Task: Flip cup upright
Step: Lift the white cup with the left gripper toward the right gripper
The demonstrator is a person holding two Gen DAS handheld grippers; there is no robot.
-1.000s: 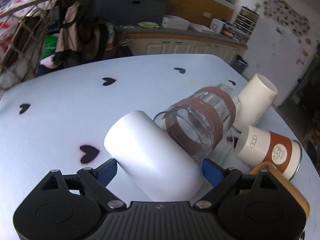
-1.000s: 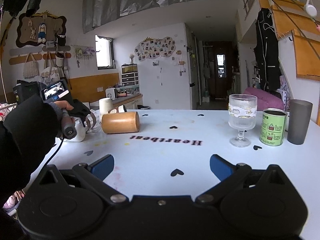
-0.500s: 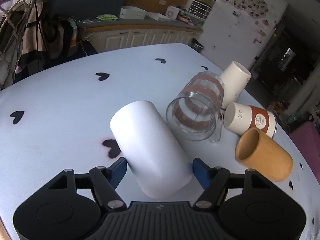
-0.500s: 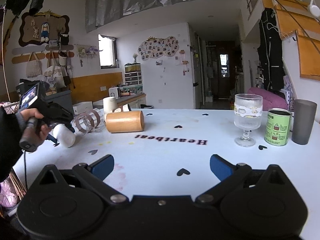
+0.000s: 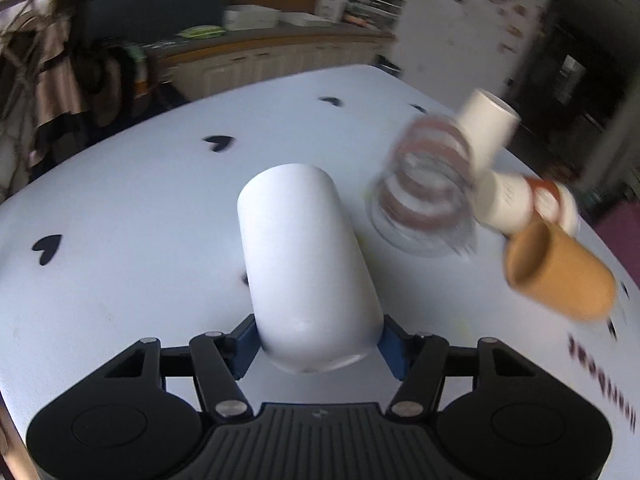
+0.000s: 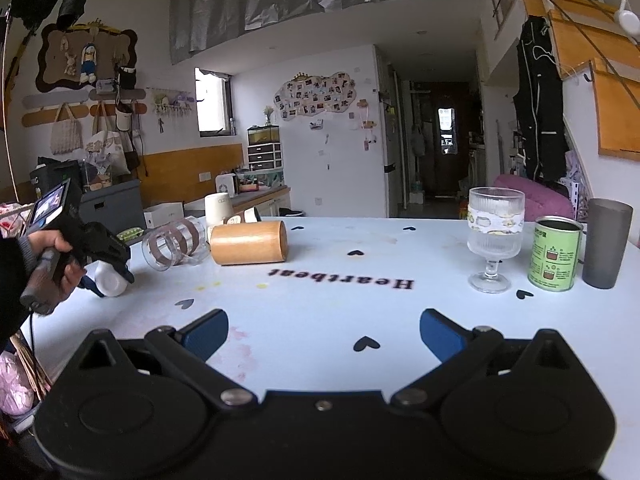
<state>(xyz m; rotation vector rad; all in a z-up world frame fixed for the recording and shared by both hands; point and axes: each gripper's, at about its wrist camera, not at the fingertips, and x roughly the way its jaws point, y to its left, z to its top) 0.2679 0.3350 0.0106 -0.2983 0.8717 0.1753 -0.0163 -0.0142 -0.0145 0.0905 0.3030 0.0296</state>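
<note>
The left hand-held gripper pinches the white cup between its blue fingers, near the cup's close end; the cup lies on its side, pointing away over the table. To its right lie a banded glass, two paper cups and a wooden cup, all blurred. The right hand-held gripper hovers spread and empty above the table, well apart from the white cup, with a goblet, a green can and a grey tumbler standing upright to its right.
</note>
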